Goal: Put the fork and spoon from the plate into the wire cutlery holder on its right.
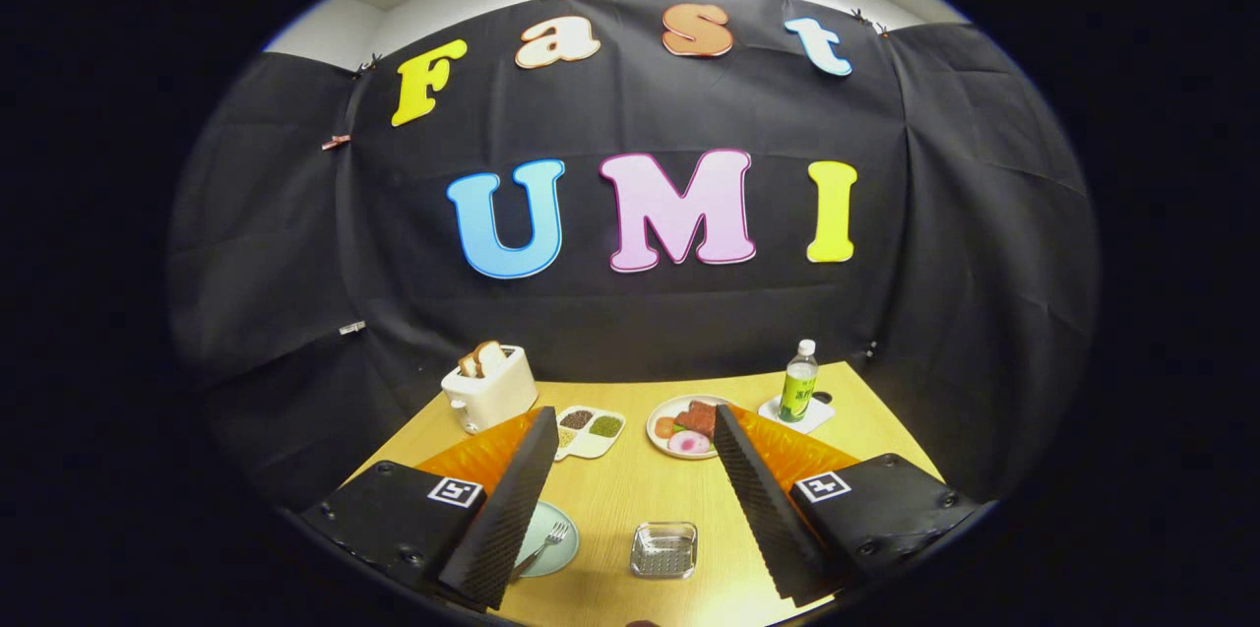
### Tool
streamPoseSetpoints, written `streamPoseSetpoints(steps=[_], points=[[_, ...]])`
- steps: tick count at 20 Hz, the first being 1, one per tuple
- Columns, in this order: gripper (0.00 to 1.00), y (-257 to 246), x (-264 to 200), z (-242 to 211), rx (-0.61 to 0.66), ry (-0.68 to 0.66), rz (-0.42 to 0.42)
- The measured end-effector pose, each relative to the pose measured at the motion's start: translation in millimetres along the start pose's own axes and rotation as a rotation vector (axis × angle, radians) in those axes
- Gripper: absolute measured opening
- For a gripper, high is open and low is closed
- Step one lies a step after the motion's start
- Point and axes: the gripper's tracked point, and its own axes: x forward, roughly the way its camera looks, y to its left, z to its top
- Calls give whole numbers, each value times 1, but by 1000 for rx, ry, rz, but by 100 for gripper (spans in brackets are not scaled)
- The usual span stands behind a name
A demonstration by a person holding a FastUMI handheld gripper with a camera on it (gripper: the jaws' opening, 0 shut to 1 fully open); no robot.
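The gripper point(630, 430) is held high above the wooden table point(630, 489), its two fingers spread wide apart with nothing clamped between them. Down between the fingers, close in, the wire cutlery holder point(663, 549) is seen standing on the tabletop, a small square basket viewed from above, and nothing can be made out inside it. Just to its left, tucked against the inner edge of the left finger and partly hidden by it, the pale plate point(553, 538) is found, and the fork point(543, 546) is seen lying on it, tines pointing away toward the far side. The spoon cannot be made out; the covered part of the plate is hidden behind the left finger. Farther ahead, beyond the fingertips, a white toaster point(489, 389) with slices of bread in its slots is placed off to the left. A divided tray point(589, 431) with small portions is set just past the left fingertip, and a round plate of food point(682, 427) sits beside the right fingertip. Off to the right of that, a bottle with a green label point(799, 382) is stood upright on a white coaster point(796, 414).
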Motion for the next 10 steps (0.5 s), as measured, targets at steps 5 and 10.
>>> streamPoseSetpoints(steps=[5,10], points=[[99,14,6,-17,-8,32,9],[99,25,17,-41,-13,80,5]])
